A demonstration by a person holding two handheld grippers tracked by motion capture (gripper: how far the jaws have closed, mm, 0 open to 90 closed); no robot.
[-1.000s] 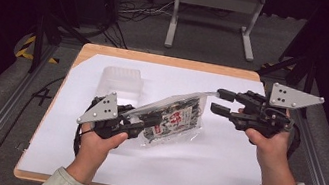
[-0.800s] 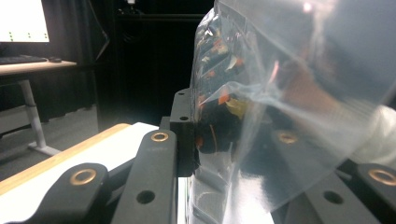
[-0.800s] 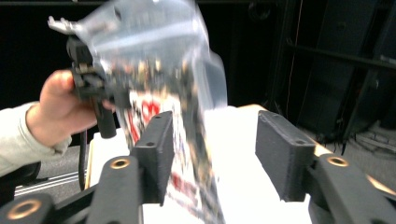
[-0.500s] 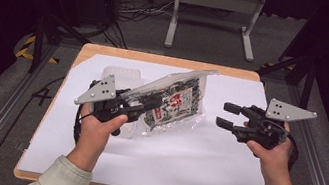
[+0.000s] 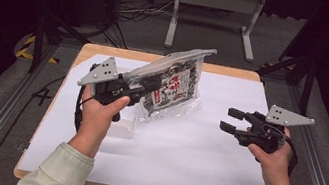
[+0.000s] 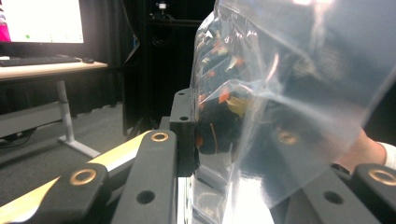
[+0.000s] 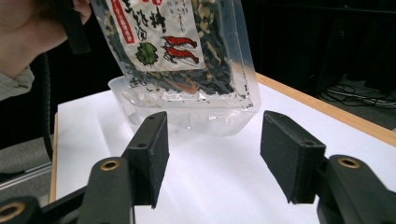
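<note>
From my station, nearest in the high view are the person's two forearms in pale sleeves, entering over the near edge of the table [image 5: 149, 171], which carries a white sheet on a wooden top.

The right gripper [image 5: 230, 120] is held low over the right half of the sheet, pointing toward the centre. Its jaws have just been opening and stand apart with nothing between them; in the right gripper view the two pads frame bare white sheet, well short of the bag.

The left gripper [image 5: 149, 89] is raised over the left half of the table, clenched on a clear plastic bag of dark dried food [image 5: 171, 86]. The bag is lifted and tilted, its sealed top uppermost and pointing away from the person, its lower end just above the sheet. In the left gripper view the film is pinched flat between the jaws.

Behind and below the bag, a clear plastic tray [image 7: 187, 116] rests on the sheet.

Beyond the table, I note a grey metal stand [image 5: 213, 14] on the floor.
</note>
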